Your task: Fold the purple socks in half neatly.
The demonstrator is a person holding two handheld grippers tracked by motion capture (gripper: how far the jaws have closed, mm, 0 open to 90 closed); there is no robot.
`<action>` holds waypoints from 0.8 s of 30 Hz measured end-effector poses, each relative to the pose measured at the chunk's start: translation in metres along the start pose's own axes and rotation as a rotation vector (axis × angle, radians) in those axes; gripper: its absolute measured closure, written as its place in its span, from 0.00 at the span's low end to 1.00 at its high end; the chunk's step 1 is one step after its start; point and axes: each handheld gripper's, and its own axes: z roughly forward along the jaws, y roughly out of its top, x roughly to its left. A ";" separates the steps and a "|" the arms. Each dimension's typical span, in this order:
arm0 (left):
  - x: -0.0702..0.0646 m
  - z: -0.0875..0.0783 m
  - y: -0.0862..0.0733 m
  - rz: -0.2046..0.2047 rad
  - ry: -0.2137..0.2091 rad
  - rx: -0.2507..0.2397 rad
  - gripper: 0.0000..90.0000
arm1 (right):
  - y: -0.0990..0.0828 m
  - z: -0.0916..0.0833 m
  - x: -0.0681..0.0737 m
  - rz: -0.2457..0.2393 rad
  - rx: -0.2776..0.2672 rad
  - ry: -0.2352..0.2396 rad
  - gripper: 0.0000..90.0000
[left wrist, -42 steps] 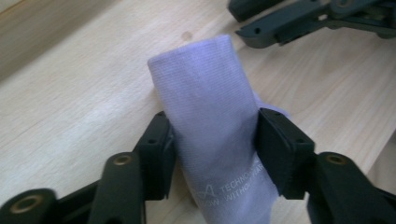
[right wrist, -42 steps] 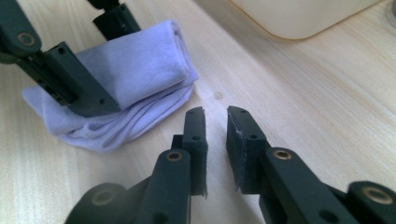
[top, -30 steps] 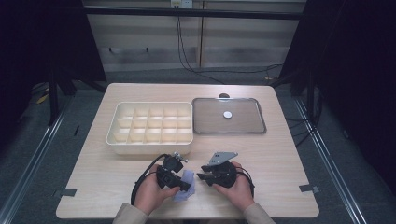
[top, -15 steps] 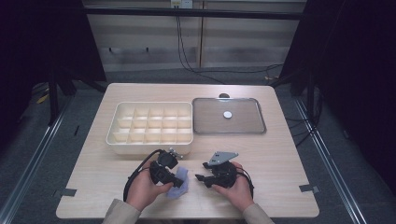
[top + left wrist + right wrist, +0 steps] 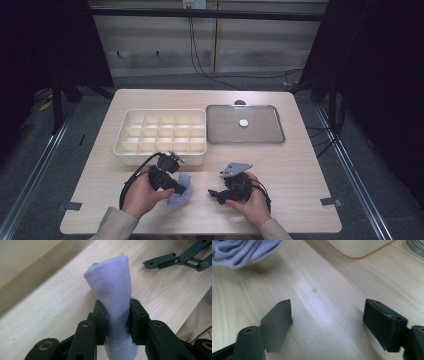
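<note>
While clamped upright in the left tongs point(image 5: 117, 322), pale sock point(image 5: 112, 290) held just above table point(image 5: 300, 170), near divided tray point(image 5: 162, 135), likely for stowing in a cell. Right tongs point(image 5: 327, 320) just opened wide, nothing between, resting apart after handing over the sock.

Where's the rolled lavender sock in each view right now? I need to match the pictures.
High view: sock low centre, at the left gripper.
Left gripper view: sock centre, clamped upright.
Right gripper view: sock top left corner.
Shared landmark: cream compartment box.
</note>
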 end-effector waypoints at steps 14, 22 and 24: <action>0.018 -0.022 -0.005 -0.038 0.019 -0.006 0.78 | 0.001 0.002 0.000 0.007 0.016 0.001 0.14; 0.026 -0.034 -0.006 -0.054 0.029 -0.010 0.78 | 0.001 0.002 0.000 0.001 0.016 -0.001 0.14; 0.028 -0.036 -0.006 -0.059 0.030 -0.010 0.78 | 0.001 0.002 0.000 0.002 0.016 -0.001 0.14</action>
